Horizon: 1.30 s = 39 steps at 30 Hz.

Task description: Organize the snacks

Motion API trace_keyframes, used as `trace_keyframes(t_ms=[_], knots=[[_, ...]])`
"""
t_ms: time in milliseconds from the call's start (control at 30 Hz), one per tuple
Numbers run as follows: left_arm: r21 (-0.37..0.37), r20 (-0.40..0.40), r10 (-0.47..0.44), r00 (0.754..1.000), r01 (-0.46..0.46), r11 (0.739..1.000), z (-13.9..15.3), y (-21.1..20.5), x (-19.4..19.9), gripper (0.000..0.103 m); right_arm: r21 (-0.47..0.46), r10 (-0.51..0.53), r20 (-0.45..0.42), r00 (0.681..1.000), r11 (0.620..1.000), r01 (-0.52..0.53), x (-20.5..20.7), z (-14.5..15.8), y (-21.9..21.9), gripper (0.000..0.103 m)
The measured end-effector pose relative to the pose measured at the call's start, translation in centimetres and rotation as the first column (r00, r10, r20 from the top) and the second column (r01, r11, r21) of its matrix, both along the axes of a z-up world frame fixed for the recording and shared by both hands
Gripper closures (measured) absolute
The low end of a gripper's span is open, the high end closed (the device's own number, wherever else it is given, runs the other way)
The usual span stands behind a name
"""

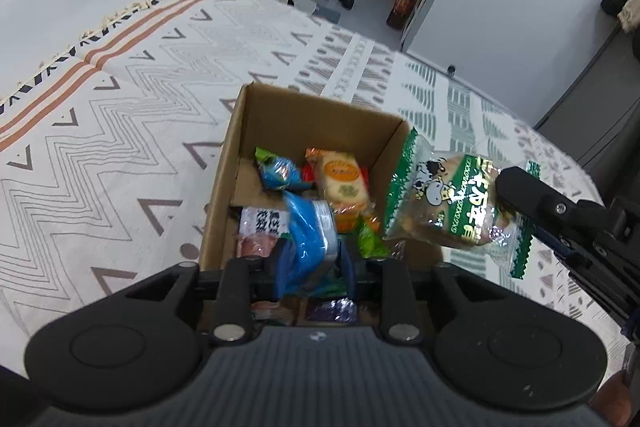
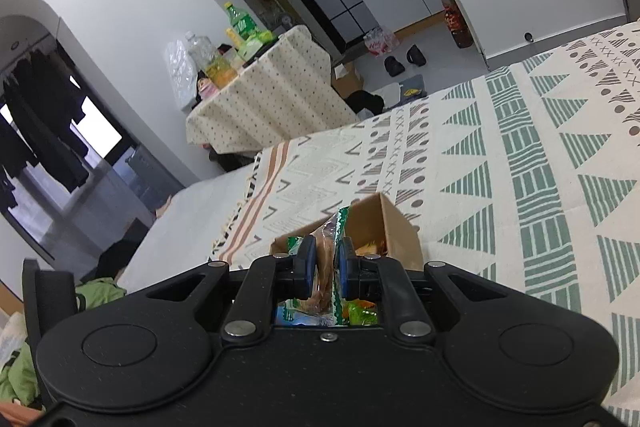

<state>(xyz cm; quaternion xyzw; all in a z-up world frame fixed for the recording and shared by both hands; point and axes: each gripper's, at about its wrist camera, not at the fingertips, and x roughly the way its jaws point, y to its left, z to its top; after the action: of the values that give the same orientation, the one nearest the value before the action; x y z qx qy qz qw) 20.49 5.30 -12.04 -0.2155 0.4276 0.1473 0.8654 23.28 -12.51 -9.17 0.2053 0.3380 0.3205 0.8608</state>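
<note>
The right hand-held gripper (image 2: pixel 325 277) is clamped on a green-edged snack bag (image 1: pixel 448 205) with a cartoon cow and Chinese writing I cannot read, held just beside the cardboard box (image 1: pixel 280 119). The left hand-held gripper (image 1: pixel 310 263) is clamped on a blue packet (image 1: pixel 308 231) over the box, where more snacks lie.

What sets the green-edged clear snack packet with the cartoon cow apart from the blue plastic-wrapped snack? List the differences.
The green-edged clear cow packet hangs beside the brown cardboard box, past its right wall; the blue plastic-wrapped snack sits over the box's contents. The cow packet is pinched by the right gripper, the blue snack by the left gripper. The cow packet shows brown pieces inside; the blue wrap is mostly opaque. Both are gripped.
</note>
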Motion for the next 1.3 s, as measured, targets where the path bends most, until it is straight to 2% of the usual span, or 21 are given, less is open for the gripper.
trace_keyframes(t_ms=[67,133,200,267,300,367,400,433,600,800,933,1300], knots=[[0.001,-0.014,0.003,1.000,-0.003,1.000,0.2,0.2,0.0,0.074,-0.006,-0.001,-0.005,1.000,1.000,0.001,-0.1,0.0,0.1,0.091],[0.005,-0.005,0.002,1.000,-0.002,1.000,0.8,0.4,-0.2,0.065,-0.004,-0.002,-0.006,1.000,1.000,0.002,-0.2,0.1,0.1,0.091],[0.024,0.008,0.005,1.000,-0.005,1.000,1.6,0.5,-0.5,0.051,0.002,-0.003,-0.005,1.000,1.000,0.003,-0.3,0.1,0.0,0.091],[0.041,0.021,0.013,1.000,-0.013,0.999,2.2,0.7,-1.0,0.046,0.004,0.012,-0.001,1.000,1.000,-0.012,-0.7,0.1,-0.1,0.090],[0.043,0.023,0.017,1.000,-0.018,0.999,2.5,0.7,-1.2,0.043,0.003,0.025,-0.003,1.000,1.000,-0.025,-0.7,0.2,-0.1,0.085],[0.036,0.020,0.029,0.999,-0.029,0.999,2.8,0.9,-1.7,0.041,-0.006,0.040,0.006,0.999,0.999,-0.039,-1.1,0.2,-0.2,0.074],[0.032,0.019,0.032,0.999,-0.033,0.999,2.9,0.9,-1.9,0.040,-0.009,0.035,0.014,0.999,0.999,-0.035,-1.4,0.3,-0.4,0.059],[0.030,0.019,0.034,0.999,-0.035,0.999,3.1,1.0,-2.2,0.039,-0.010,0.021,0.020,1.000,1.000,-0.020,-1.6,0.4,-0.8,0.049],[0.040,0.035,0.042,0.999,-0.043,0.998,4.4,0.8,-3.4,0.026,0.015,-0.032,0.018,0.999,0.999,0.031,-2.3,1.7,-3.3,0.048],[0.042,0.046,0.037,0.998,-0.039,0.998,5.4,0.0,-4.5,0.016,0.026,-0.098,0.024,0.995,0.995,0.097,-4.6,2.8,-5.3,0.038],[0.055,0.037,0.018,0.999,-0.020,0.998,6.2,-0.6,-5.2,0.013,0.029,-0.138,0.018,0.990,0.990,0.138,-5.7,3.6,-6.4,0.028],[0.056,0.050,-0.045,0.998,0.042,0.998,9.2,-1.5,-7.6,0.003,-0.033,-0.195,0.073,0.978,0.980,0.198,-8.9,7.2,-7.9,0.013]])
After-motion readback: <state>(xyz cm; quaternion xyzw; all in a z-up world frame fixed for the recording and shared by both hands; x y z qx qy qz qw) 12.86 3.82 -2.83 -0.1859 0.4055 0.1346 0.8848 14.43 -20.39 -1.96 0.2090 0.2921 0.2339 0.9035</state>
